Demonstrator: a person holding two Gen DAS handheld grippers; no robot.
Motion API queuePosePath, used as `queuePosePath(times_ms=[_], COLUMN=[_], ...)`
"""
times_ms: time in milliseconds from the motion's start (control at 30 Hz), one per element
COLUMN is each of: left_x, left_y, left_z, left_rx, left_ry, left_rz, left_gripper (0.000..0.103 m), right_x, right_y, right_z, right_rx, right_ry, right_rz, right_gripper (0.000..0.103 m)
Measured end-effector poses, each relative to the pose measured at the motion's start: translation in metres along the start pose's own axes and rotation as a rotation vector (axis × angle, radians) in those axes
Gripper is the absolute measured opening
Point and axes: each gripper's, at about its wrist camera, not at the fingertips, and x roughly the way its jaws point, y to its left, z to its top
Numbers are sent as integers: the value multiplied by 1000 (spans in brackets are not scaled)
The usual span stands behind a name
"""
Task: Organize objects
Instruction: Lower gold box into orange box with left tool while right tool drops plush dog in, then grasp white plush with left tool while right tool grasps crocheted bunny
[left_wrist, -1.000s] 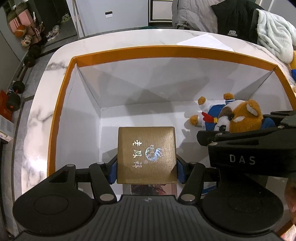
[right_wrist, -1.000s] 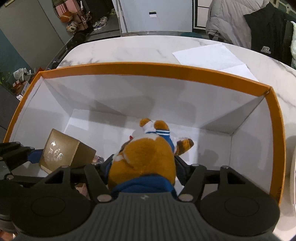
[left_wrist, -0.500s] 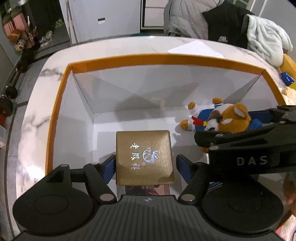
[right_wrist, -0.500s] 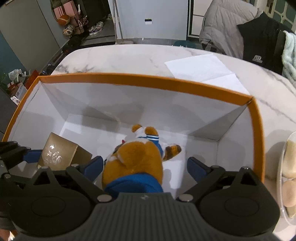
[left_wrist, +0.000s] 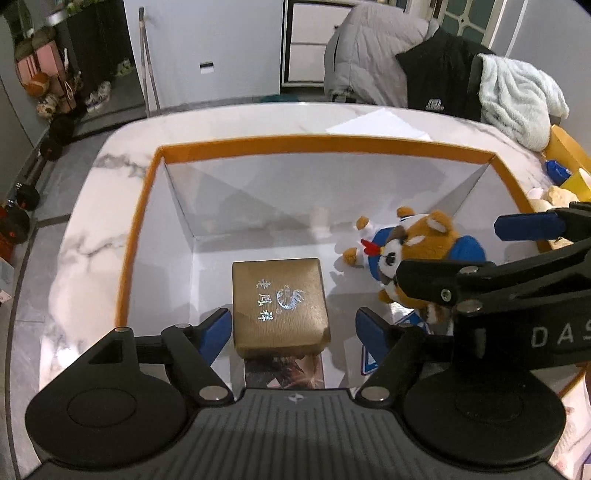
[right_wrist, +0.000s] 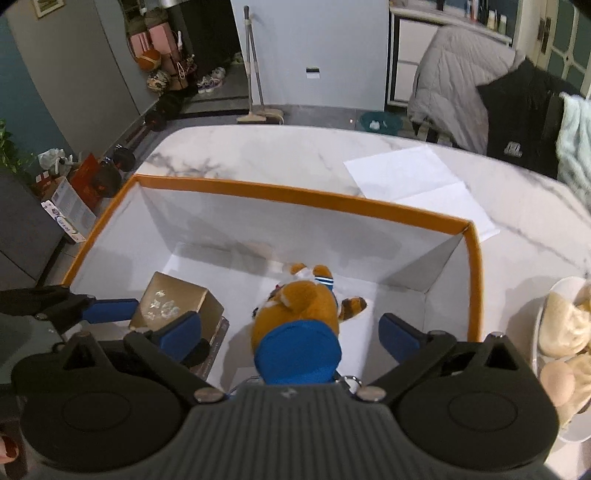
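White marble bench (right_wrist: 280, 155), grey-veined, rounded corners. Grey tiled floor (right_wrist: 221, 99). White cabinet (right_wrist: 310, 48) behind. Broom (right_wrist: 255, 92) leaning on it. Grey padded coat (left_wrist: 369, 66) and black jacket (left_wrist: 439, 81) draped beyond the bench. Dumbbells (right_wrist: 122, 158) on floor.

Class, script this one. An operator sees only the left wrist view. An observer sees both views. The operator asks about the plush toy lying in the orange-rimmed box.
Operator: In my view the right tongs cross in front of the plush toy. Are they gripping it?
Observer: No. The right tongs are opening, and the toy lies between them with a clear gap at each pad.
Operator: Is anything attached to the toy that I can't see?
Observer: Yes, a small metal ring hangs at its blue end, the end nearest the right camera.
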Motion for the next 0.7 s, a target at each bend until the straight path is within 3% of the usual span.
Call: queuePosePath(times_ms=[300, 700], left_x=[-45, -96], left_y=[-9, -18], left_z=[-22, -94], left_rx=[27, 63], left_ry=[-80, -161], left_rz=[3, -3], left_gripper=[87, 89], right_x=[-48, -120], right_y=[-8, -14], right_z=[-23, -115], right_rx=[10, -22], right_ry=[-96, -197], right_rz=[20, 32], right_gripper=[102, 102])
